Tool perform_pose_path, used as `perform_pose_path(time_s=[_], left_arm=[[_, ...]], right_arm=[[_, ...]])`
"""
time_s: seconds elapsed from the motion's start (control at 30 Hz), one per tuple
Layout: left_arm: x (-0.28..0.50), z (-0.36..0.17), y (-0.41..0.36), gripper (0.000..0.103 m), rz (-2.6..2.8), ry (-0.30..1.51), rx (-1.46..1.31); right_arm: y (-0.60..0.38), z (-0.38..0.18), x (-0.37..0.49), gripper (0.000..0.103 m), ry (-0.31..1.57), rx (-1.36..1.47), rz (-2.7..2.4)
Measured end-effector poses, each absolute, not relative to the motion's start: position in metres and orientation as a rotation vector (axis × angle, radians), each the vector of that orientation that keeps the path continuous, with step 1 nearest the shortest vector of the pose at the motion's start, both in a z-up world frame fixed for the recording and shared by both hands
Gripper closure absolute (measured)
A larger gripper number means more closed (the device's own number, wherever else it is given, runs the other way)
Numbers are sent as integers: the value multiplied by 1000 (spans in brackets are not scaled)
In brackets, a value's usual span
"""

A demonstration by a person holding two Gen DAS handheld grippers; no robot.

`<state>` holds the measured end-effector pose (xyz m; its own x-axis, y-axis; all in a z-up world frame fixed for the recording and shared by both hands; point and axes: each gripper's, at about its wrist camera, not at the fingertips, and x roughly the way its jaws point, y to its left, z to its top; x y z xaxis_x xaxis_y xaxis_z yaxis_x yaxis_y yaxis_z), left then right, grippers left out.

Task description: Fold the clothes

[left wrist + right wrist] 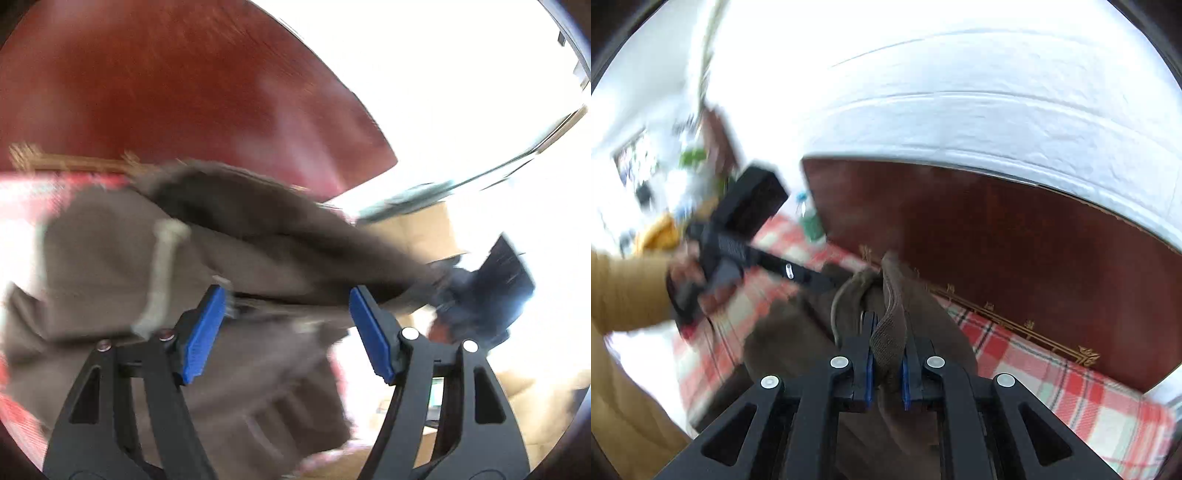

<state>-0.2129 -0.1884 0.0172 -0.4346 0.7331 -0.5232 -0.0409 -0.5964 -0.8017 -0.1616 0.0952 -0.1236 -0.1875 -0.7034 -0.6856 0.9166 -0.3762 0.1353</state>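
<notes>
- Left gripper (291, 332): jaws spread wide, blue pads (205, 332) well apart, nothing between them. It hangs just above the brown garment (110, 266); whether a pad brushes the cloth cannot be told through the motion blur.
- Right gripper (886, 354): jaws drawn close together, pinching a ribbed brown band of the garment (890, 332). The band runs up and away from the pads; more of the cloth drapes below and to both sides of the fingers.
- Brown garment: bunched and partly lifted, lying over a red-and-white checked cloth (1052, 373). In the left wrist view a thick dark fold crosses the middle from left to right, and a pale strip (162, 266) runs down the cloth on the left side.
- Checked cloth shows on both sides of the garment in the right wrist view, reaching toward the near right.
- Dark red wooden board (1015, 266) with a gilt line along its lower edge stands just behind the checked cloth, on the far side.
- In the right wrist view the left gripper appears at the left, held by a hand (687, 284) with a mustard-yellow sleeve (628, 288); heavily blurred.
- Far left background in that view: overexposed, with small blurred items that cannot be identified.
</notes>
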Motion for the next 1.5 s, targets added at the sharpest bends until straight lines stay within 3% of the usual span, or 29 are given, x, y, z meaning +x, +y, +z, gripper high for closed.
perform_pose_path(time_s=[0.13,0.3,0.43,0.5,0.53,0.57,0.67,0.8,0.93,1.0,1.07,1.17,1.33,1.4,1.5], left_arm=[[-221,1,-179,23,1984,-1143,-1244],[-240,-26,-176,23,1932,-1310,-1267],[-258,-33,-175,24,2017,-1285,-1356],[-269,-29,-172,38,2073,-1227,-1395],[-272,-26,-172,58,2086,-1218,-1402],[-274,-22,-172,69,2093,-1216,-1405],[-263,-9,-172,80,2078,-1279,-1341],[-215,16,-179,80,1957,-1416,-1004],[-156,38,-188,80,1876,-1433,-780],[-126,38,-187,80,1859,-1435,-743],[-96,35,-185,80,1855,-1437,-729],[-57,16,-170,80,1856,-1447,-799],[-15,-44,-143,80,1898,-1424,-1152],[-4,-65,-135,80,1934,-1370,-1309],[8,-87,-124,80,1970,-1228,-1519]], right_arm=[[97,-144,-120,93,507,820,-1759],[102,-160,-102,93,518,829,-1787],[113,-165,-94,92,483,849,-1812],[116,-170,-90,91,482,858,-1816],[117,-172,-88,91,486,862,-1817],[117,-175,-86,90,489,866,-1817],[120,-183,-81,85,499,879,-1819],[124,-193,-74,80,508,901,-1821],[138,-203,-77,75,445,961,-1816],[143,-207,-79,62,423,991,-1814],[147,-211,-81,59,402,1025,-1804],[154,-215,-82,58,390,1072,-1788],[167,-209,-90,56,351,1123,-1785],[172,-201,-95,41,314,1136,-1791],[177,-189,-103,35,254,1146,-1800]])
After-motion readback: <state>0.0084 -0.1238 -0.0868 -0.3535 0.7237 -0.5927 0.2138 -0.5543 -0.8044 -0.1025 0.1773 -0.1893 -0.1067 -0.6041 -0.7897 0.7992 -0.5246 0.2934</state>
